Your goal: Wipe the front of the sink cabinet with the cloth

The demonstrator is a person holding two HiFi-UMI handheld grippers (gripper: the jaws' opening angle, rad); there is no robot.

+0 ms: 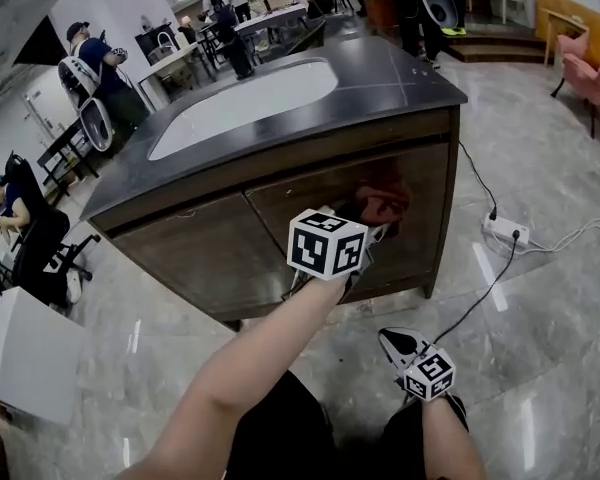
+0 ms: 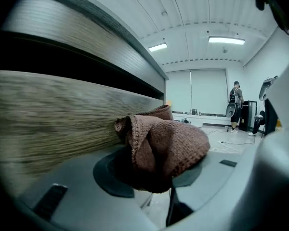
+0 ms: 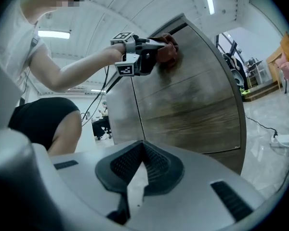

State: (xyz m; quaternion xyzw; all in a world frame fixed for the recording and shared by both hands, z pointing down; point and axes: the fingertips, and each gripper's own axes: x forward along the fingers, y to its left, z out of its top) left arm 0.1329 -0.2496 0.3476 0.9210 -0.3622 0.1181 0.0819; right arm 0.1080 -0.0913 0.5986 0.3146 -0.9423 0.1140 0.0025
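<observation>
The sink cabinet point(image 1: 210, 253) has a dark counter, a white basin point(image 1: 245, 103) and two brown wooden doors. My left gripper point(image 1: 365, 238) is shut on a reddish-brown cloth point(image 1: 383, 205) and presses it against the upper part of the right door point(image 1: 420, 218). In the left gripper view the bunched cloth point(image 2: 164, 146) fills the jaws and touches the wood point(image 2: 48, 124). My right gripper point(image 1: 400, 343) hangs low over the floor, away from the cabinet. Its jaws point(image 3: 139, 165) are shut with nothing between them, and its view shows the left gripper point(image 3: 139, 57) and cloth point(image 3: 167, 52) on the door.
A white power strip point(image 1: 504, 231) with cables lies on the marble floor right of the cabinet. Pink armchairs point(image 1: 595, 68) stand at the far right. A white box point(image 1: 25, 353) and a seated person point(image 1: 10, 213) are at the left. More people and tables stand behind.
</observation>
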